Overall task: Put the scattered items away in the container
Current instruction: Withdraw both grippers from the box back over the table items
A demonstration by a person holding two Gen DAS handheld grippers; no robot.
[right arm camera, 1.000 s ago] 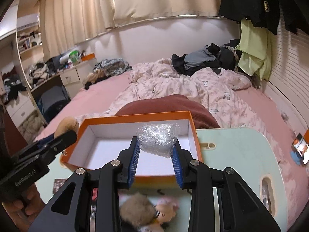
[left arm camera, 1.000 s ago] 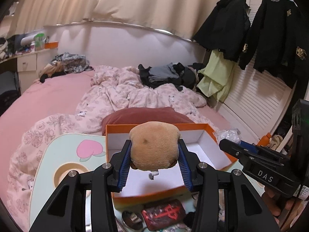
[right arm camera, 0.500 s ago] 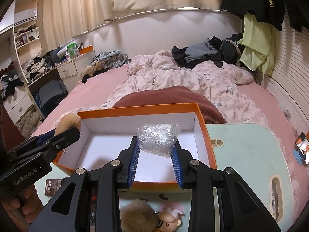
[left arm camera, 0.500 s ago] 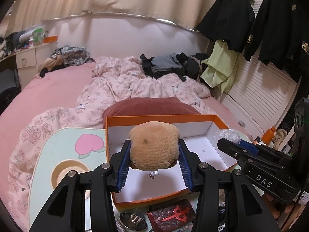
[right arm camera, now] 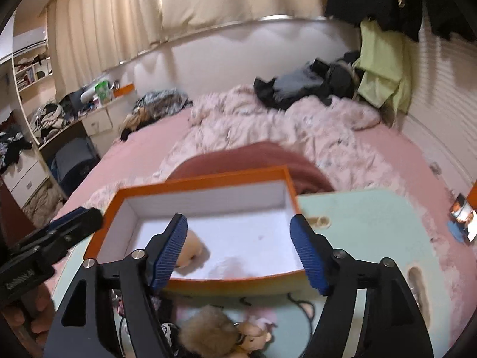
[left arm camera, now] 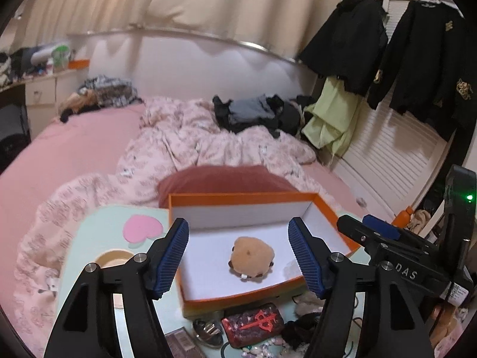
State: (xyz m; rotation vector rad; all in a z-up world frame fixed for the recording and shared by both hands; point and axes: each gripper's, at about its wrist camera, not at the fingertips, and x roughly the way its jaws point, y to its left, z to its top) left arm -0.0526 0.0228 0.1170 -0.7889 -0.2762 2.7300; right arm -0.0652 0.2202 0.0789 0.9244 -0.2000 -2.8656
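- One orange box (left arm camera: 243,200) with a white inside stands on one pale green table (left arm camera: 98,229), at the bed's near edge.
- One tan plush (left arm camera: 252,259) lies on the box floor; in the right wrist view it shows partly behind the left finger (right arm camera: 170,244).
- One clear plastic wad (right arm camera: 229,264) lies on the box floor near the front wall, faint and blurred.
- Left gripper (left arm camera: 238,252): two blue-padded jaws apart and opening, above the box; the plush lies below them, untouched.
- Right gripper (right arm camera: 238,250): two jaws apart and opening, gripping nothing, over the box's near edge.
- In front of the box on the table: one red pouch (left arm camera: 255,325), one metal clip (left arm camera: 208,331), one furry pompom (right arm camera: 208,334), one small doll (right arm camera: 258,332).
- One dark red cushion (left arm camera: 223,179) lies behind the box.
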